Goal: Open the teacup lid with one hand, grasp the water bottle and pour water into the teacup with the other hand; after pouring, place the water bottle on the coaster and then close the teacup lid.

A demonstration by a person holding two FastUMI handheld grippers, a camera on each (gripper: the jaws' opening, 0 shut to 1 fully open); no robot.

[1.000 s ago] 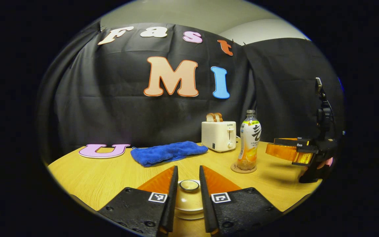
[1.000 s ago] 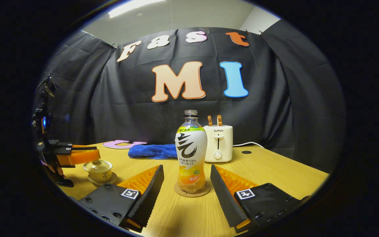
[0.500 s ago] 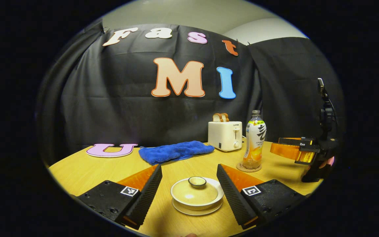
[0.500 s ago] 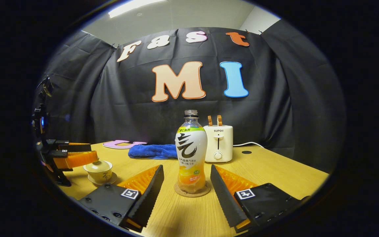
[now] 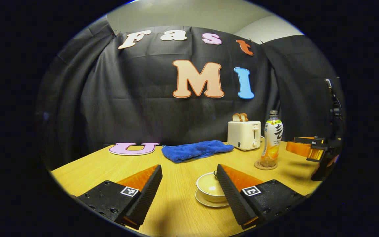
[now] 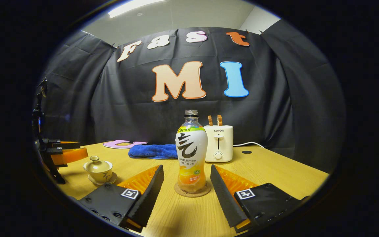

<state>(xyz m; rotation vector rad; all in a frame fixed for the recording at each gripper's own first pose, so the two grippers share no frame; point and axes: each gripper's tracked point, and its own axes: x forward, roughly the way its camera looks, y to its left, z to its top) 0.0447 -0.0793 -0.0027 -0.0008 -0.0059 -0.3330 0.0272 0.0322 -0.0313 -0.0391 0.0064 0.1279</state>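
Left gripper [image 5: 189,179] fingers spread wide, nothing between them; the teacup [image 5: 211,188] sits low and right of centre in the left gripper view, partly behind my right-hand finger, on its saucer [image 5: 206,202]. In the right gripper view the lid [image 6: 94,163] sits on the cup with its knob up, so I judge the task near its end. Right gripper [image 6: 187,182] fingers also spread, flanking the water bottle [image 6: 191,151] without touching it; the bottle stands upright on the coaster [image 6: 192,192] at frame centre, where the task wants it after pouring. Both grippers are empty and clear of the task's things, probably so nothing gets knocked. Further back on the worktop [image 6: 275,171]: blue cloth [image 5: 196,149] mid-frame, toaster [image 5: 244,135] to its right, not part of this job.
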